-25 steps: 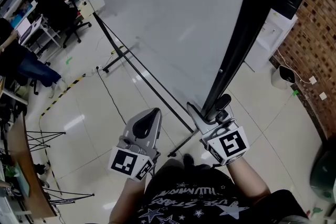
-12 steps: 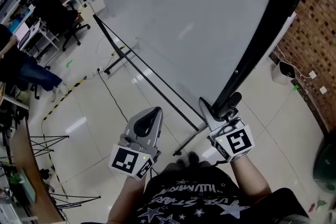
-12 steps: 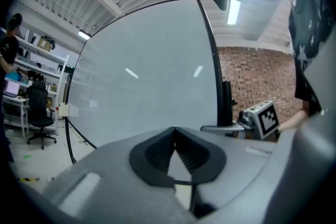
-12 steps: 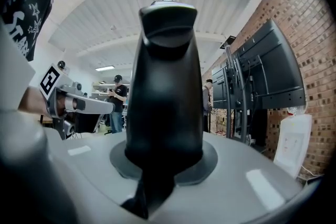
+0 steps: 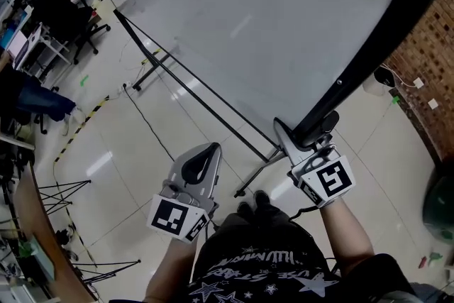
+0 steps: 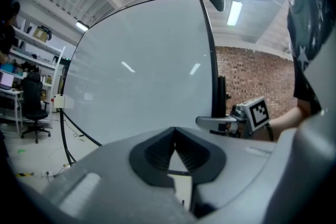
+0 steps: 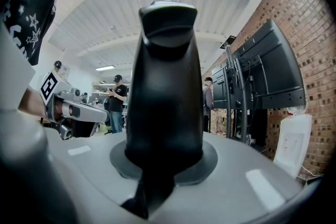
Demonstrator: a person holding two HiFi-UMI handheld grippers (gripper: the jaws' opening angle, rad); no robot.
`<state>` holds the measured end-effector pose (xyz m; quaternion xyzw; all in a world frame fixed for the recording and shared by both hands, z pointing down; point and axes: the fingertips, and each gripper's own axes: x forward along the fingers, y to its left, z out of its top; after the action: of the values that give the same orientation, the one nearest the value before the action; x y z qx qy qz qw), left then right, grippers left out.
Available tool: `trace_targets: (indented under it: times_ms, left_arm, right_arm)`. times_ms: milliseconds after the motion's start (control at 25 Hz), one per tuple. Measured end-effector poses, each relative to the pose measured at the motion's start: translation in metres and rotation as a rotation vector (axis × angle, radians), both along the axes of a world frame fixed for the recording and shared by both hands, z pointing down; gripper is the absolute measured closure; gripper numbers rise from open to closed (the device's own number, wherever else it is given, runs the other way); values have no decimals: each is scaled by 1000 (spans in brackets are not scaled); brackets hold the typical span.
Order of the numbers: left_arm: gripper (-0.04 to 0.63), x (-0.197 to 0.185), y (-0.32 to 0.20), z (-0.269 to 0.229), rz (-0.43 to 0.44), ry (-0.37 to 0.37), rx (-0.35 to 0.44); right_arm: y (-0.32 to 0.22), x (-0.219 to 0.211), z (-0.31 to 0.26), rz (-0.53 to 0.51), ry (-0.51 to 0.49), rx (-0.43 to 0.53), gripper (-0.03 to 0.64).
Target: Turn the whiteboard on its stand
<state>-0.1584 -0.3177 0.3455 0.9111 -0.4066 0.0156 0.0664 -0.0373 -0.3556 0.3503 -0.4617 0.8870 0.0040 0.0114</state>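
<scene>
The large whiteboard fills the upper head view, its black side frame slanting down to my right gripper. That gripper is shut on the frame's lower end. In the right gripper view the black frame stands between the jaws and hides what is ahead. My left gripper is shut and empty, held low and left of the stand's black foot. In the left gripper view the white board face lies ahead, with the right gripper at its edge.
Black stand bars and a cable run across the shiny floor. A seated person, a chair and shelves are at the left. A brick wall stands at the right, with black screens mounted on it.
The right gripper has closed on the black frame and moved right and away. The board's frame edge has swung right with it. The left gripper has stayed put.
</scene>
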Motion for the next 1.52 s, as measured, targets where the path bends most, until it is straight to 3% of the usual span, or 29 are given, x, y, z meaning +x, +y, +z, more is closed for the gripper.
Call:
trace_targets:
  times_ms: [320, 800, 1120, 1520]
  left_arm:
    - [592, 11, 12, 7, 29, -8, -16]
    - [592, 34, 44, -10, -108, 16, 11]
    - [592, 27, 75, -1, -164, 1, -9]
    - [592, 26, 93, -9, -120, 31, 19]
  right_arm:
    - [-2, 11, 9, 2, 17, -24, 537]
    - [1, 24, 11, 0, 16, -16, 537]
    - [18, 18, 15, 18, 20, -9, 536]
    - [41, 30, 16, 29, 6, -10, 536]
